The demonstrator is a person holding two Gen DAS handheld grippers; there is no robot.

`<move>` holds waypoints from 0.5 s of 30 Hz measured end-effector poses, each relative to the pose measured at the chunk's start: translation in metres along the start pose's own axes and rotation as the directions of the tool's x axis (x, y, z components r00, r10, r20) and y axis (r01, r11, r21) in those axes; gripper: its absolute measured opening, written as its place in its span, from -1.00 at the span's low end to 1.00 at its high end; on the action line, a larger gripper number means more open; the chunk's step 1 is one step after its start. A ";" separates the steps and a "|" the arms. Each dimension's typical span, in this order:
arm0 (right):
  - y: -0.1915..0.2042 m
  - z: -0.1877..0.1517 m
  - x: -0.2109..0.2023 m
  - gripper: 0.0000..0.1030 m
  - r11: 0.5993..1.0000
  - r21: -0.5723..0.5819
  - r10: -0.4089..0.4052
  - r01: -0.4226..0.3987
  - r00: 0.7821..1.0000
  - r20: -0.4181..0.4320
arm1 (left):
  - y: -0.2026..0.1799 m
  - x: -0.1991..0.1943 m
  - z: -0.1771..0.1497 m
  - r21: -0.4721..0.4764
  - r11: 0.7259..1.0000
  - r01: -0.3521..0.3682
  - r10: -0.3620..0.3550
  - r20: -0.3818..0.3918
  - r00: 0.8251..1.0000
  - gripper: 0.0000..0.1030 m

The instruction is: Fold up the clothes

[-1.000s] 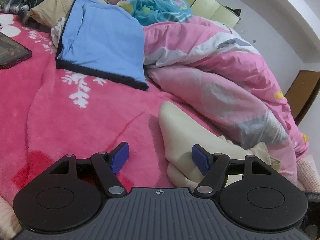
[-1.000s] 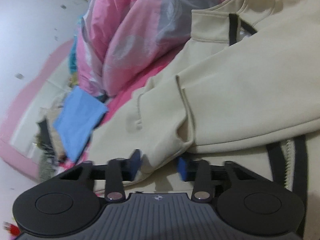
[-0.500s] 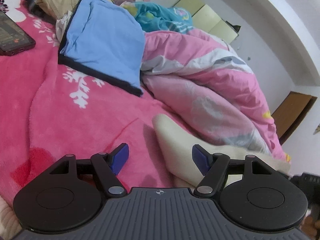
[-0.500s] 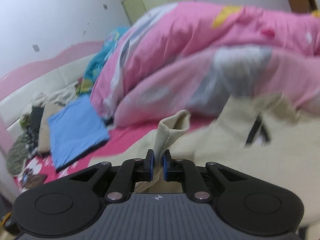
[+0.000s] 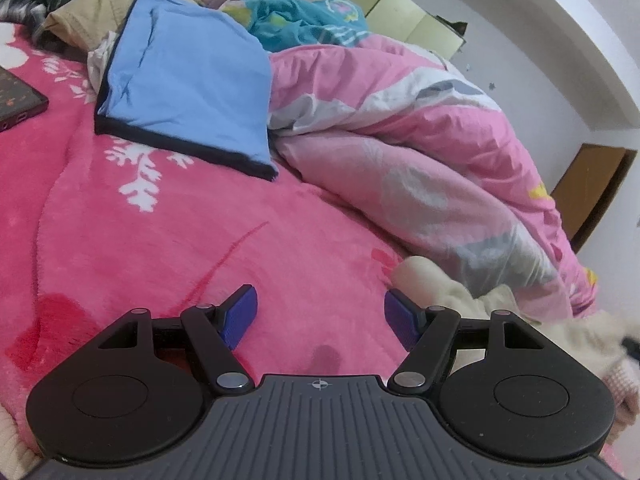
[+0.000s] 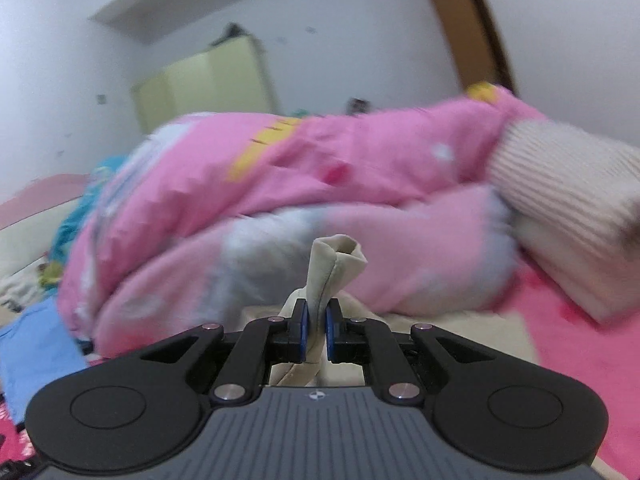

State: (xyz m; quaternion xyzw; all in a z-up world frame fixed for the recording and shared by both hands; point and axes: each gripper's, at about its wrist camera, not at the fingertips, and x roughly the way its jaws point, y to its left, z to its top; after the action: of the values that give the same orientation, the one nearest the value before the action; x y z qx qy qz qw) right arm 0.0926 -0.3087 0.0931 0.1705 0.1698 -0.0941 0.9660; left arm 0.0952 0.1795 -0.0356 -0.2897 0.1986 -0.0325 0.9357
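One cream garment [image 6: 335, 276] is the story here, and a fold of it is pinched tight between the blue pads of the right gripper [image 6: 315, 334], sticking up as a little twisted cuff at centre frame in the right wrist view. Half a second ago that same fold was already clamped with the body of the garment spread wide on the right; now the camera has tipped upward, the view is smeared with motion, and only a pale strip of cloth lies just past the fingers. Over in the left wrist view, the garment [image 5: 472, 300] has slid away: a second ago it lay right by the right-hand pad, now it is a blurred heap at the lower right edge. The left gripper [image 5: 320, 316] has its jaws spread wide with nothing between them, hanging over bare blanket.

That pink blanket [image 5: 168, 248], with white leaf prints, fills the left and middle. A folded blue garment [image 5: 188, 80] with a dark hem sits at upper left, and beside it a rumpled pink duvet [image 5: 420, 152] runs down the right. A dark phone [image 5: 16, 100] pokes in at the left edge. In the right wrist view a ribbed cream sleeve [image 6: 560, 208] enters from the right. White walls, a pale green cabinet [image 6: 204, 84] and a brown door [image 6: 468, 20] close off the room.
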 end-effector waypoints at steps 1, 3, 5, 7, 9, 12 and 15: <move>-0.012 -0.007 0.001 -0.83 1.000 0.015 -0.023 0.023 1.000 -0.019 | -0.001 0.000 -0.001 0.009 1.000 -0.001 0.001 -0.002 1.000 0.37; -0.036 -0.022 0.004 -0.83 0.997 0.063 -0.049 0.053 0.997 -0.065 | -0.005 0.001 -0.002 0.030 1.000 -0.001 0.002 -0.009 1.000 0.37; -0.055 -0.036 0.009 -0.83 0.990 0.123 -0.050 0.063 0.993 -0.104 | -0.009 0.002 -0.003 0.051 0.999 0.012 -0.010 -0.023 1.000 0.37; -0.071 -0.050 0.013 -0.83 0.981 0.179 -0.046 0.071 0.989 -0.138 | -0.017 0.005 -0.004 0.075 0.996 0.047 -0.043 -0.054 0.998 0.37; -0.081 -0.057 0.016 -0.83 0.971 0.228 -0.031 0.066 0.988 -0.154 | -0.030 0.014 -0.003 0.110 0.990 0.083 -0.073 -0.094 0.993 0.37; -0.085 -0.047 0.017 -0.83 0.963 0.267 0.005 0.028 0.992 -0.123 | -0.051 0.033 -0.002 0.165 0.979 0.121 -0.097 -0.145 0.985 0.37; -0.081 -0.027 0.010 -0.83 0.971 0.240 0.023 -0.012 0.999 -0.043 | -0.071 0.052 0.000 0.217 0.963 0.161 -0.118 -0.197 0.973 0.37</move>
State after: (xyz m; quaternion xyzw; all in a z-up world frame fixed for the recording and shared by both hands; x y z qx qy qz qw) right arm 0.0740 -0.3754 0.0414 0.2896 0.1779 -0.1016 0.9350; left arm 0.1471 0.1112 -0.0143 -0.1879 0.2574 -0.1477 0.9363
